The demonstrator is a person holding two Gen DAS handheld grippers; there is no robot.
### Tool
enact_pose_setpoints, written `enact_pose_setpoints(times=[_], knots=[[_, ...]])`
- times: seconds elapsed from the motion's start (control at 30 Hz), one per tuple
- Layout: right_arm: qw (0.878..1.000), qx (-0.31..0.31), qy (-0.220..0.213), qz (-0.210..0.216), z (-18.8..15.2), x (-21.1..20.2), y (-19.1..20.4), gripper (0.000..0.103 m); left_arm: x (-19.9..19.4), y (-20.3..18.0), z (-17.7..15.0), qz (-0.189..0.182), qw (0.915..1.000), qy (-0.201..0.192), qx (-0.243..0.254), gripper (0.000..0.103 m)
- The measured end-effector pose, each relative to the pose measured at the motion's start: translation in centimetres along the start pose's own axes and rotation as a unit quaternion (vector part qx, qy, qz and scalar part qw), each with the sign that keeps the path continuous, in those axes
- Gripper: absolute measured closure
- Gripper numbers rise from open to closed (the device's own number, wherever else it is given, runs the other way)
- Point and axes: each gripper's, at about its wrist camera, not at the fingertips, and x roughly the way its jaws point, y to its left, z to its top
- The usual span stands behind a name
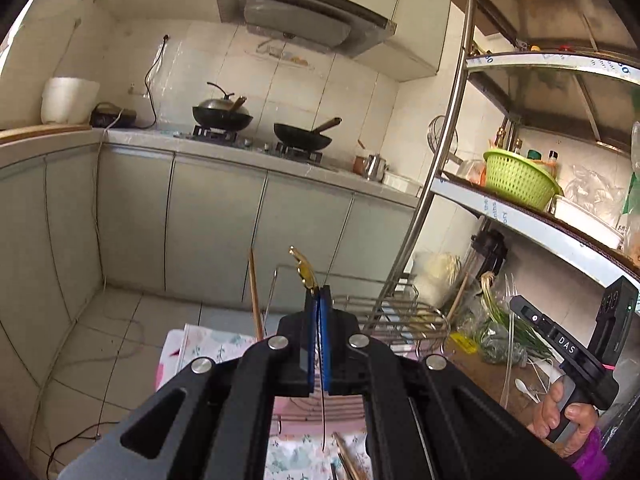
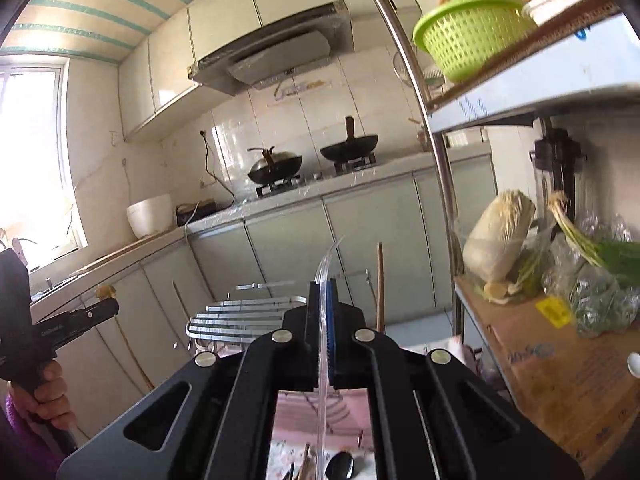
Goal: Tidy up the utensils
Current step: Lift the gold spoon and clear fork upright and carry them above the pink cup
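Observation:
My left gripper [image 1: 319,291] is shut on a gold-coloured utensil [image 1: 303,269]. Its head sticks up past the blue pads and its thin dark handle hangs down behind them. My right gripper [image 2: 324,285] is shut on a clear plastic utensil [image 2: 327,258] that curves up beyond the fingertips. In the left wrist view the right gripper [image 1: 520,305] appears at the right, held by a hand, with the clear plastic fork [image 1: 511,292] in it. In the right wrist view the left gripper [image 2: 113,306] shows at the left with the gold utensil [image 2: 105,291]. Both are raised above a wire rack [image 1: 400,316] [image 2: 248,312].
An upright wooden chopstick [image 1: 254,292] [image 2: 380,284] stands by the rack, above a floral cloth [image 1: 208,344]. A metal shelf unit [image 1: 520,220] at the right carries a green basket [image 1: 520,178], cabbage [image 2: 500,240], greens and a cardboard box [image 2: 560,368]. Two woks [image 1: 302,136] sit on the far counter.

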Motion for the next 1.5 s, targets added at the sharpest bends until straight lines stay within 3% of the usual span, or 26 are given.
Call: enact_pose_setpoints(times=[0.17,0.37,0.63,0.87,1.1,1.5], knots=[[0.998,-0.010,-0.056,-0.008,2.5,2.1,-0.2,0.100,0.8,0.0,2.8,0.019,0.9990,-0.038,0.007,0.102],[0.992,-0.047,-0.111,-0.031,2.7,5.2,-0.1,0.100,3.9,0.6,4.1,0.043,0.9976,-0.053,0.008,0.102],[0.991,-0.051,-0.118,-0.038,0.9,8.7,-1.4,0.100,8.1,1.7,3.0,0.068,0.9964,-0.046,0.021,0.102],[0.996,-0.030,-0.080,-0.031,-1.2,8.8,-2.4,0.100,10.8,2.4,0.0,0.061,0.9981,0.004,0.012,0.102],[0.999,-0.020,-0.012,-0.026,-3.7,8.0,-2.1,0.100,11.5,2.2,-2.6,0.058,0.9975,0.037,0.018,0.102],[0.995,0.014,0.088,-0.049,-5.9,8.2,-3.3,0.100,13.2,4.1,-6.0,0.072,0.9914,0.108,-0.016,0.101]])
